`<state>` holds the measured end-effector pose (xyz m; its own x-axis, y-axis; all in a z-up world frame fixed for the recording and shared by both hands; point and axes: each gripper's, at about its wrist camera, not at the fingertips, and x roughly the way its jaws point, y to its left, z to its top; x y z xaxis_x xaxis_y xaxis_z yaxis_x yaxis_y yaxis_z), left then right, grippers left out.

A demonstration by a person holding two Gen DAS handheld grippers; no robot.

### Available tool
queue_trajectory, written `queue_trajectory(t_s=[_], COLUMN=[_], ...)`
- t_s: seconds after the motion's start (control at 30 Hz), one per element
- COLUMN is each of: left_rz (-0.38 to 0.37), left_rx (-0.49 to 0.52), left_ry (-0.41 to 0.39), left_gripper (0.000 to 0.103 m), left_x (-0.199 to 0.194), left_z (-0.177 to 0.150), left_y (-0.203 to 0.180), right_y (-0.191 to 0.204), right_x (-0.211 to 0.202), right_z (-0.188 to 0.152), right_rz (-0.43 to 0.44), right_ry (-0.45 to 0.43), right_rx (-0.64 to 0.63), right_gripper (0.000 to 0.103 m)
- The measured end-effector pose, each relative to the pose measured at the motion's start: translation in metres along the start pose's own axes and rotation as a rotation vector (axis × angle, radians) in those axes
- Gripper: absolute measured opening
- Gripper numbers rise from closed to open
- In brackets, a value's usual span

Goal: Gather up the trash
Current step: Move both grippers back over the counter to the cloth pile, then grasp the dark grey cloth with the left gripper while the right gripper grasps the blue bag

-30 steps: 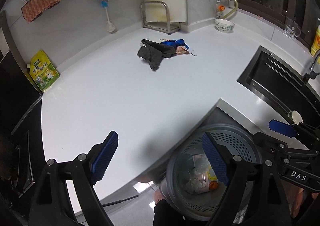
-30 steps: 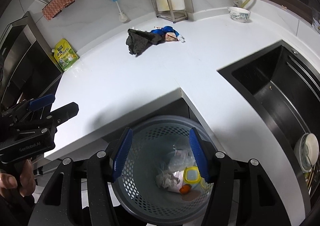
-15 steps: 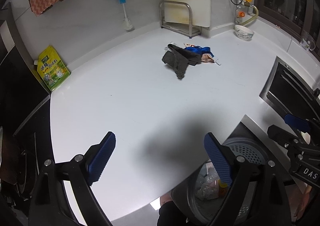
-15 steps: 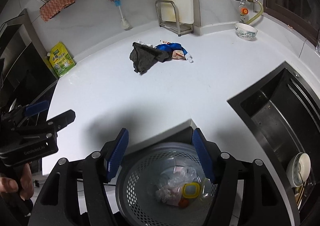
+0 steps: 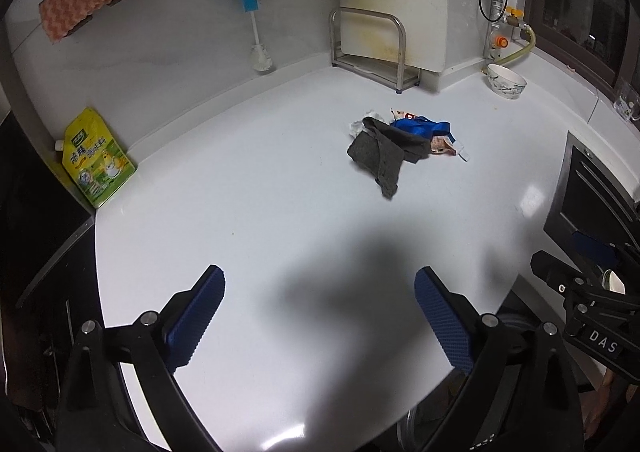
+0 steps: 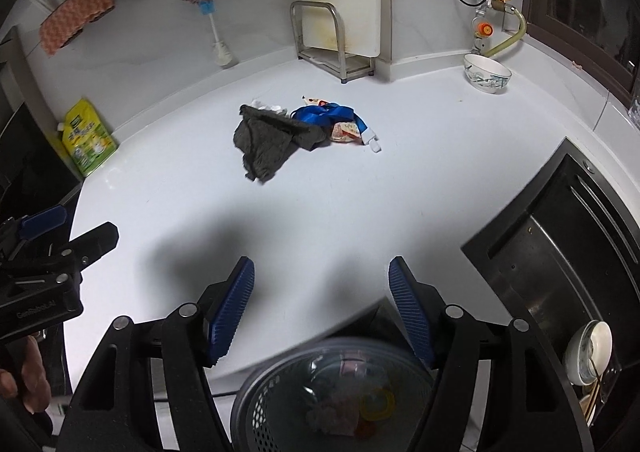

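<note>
Change since earlier frames: both grippers now sit out over the white counter (image 5: 248, 212), where a second ago they hung above the trash basket (image 6: 332, 392); the basket has dropped to the bottom edge of the right wrist view and is almost gone from the left one.
Left gripper (image 5: 320, 316): blue pads spread wide apart, nothing between them, above bare counter with its shadow beneath.
Right gripper (image 6: 322, 306): pads parted and empty, poised over the counter's front edge, the basket just below and behind the fingertips.
Trash basket: grey perforated bin below counter level, holding crumpled plastic and a yellow-rimmed item; contents blurred.
Trash pile (image 5: 404, 148): on the counter well ahead of both grippers, near the back wall; a dark grey rag (image 6: 268, 142) lies over the left part, a blue strap or wrapper (image 6: 326, 114) and a reddish snack wrapper (image 6: 345, 131) touch it on the right, and a small white piece lies at the right end.
Behind the pile: metal rack (image 5: 370, 48) holding a white board, standing against the wall.
Right rear corner: patterned bowl (image 6: 487, 73) under the gas valve.
Left wall: yellow-green pouch (image 5: 96, 162) leaning at the counter edge; brush and cloths hanging above.
Right side: dark sink (image 6: 560, 252) with dishes in its near end.
</note>
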<state>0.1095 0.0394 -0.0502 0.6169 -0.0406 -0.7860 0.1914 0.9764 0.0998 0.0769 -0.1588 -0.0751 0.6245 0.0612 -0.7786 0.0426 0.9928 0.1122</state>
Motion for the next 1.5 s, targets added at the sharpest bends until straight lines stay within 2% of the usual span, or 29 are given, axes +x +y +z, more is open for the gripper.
queue_trajectory(t_s=[0.43, 0.67, 0.97, 1.03, 1.13, 1.2, 1.3, 1.4, 1.5], left_rz=[-0.074, -0.140, -0.182, -0.190, -0.205, -0.215, -0.248, -0.267, -0.277], left_rx=[0.039, 0.058, 0.095, 0.095, 0.099, 0.099, 0.086, 0.088, 0.092], left_ry=[0.038, 0.017, 0.005, -0.003, 0.005, 0.023, 0.037, 0.050, 0.060], left_gripper=[0.095, 0.095, 0.094, 0.091, 0.071, 0.053, 0.038, 0.025, 0.020], left_x=[0.086, 0.122, 0.167, 0.171, 0.176, 0.181, 0.184, 0.185, 0.186], left_z=[0.053, 0.081, 0.104, 0.106, 0.108, 0.107, 0.104, 0.102, 0.101], left_y=[0.007, -0.014, -0.044, -0.045, -0.048, -0.047, -0.042, -0.039, -0.037], right_y=[-0.021, -0.031, -0.055, -0.062, -0.067, -0.069, -0.068, -0.066, -0.060], right_x=[0.057, 0.074, 0.083, 0.087, 0.093, 0.098, 0.103, 0.109, 0.117], right_z=[0.033, 0.052, 0.068, 0.070, 0.074, 0.078, 0.087, 0.097, 0.109], right_rz=[-0.068, -0.097, -0.136, -0.140, -0.139, -0.130, -0.092, -0.033, -0.004], right_ry=[0.016, 0.014, 0.003, 0.004, 0.011, 0.013, 0.000, -0.011, -0.011], right_rx=[0.101, 0.138, 0.201, 0.221, 0.235, 0.239, 0.223, 0.202, 0.159], right_gripper=[0.067, 0.067, 0.067, 0.067, 0.067, 0.067, 0.067, 0.067, 0.067])
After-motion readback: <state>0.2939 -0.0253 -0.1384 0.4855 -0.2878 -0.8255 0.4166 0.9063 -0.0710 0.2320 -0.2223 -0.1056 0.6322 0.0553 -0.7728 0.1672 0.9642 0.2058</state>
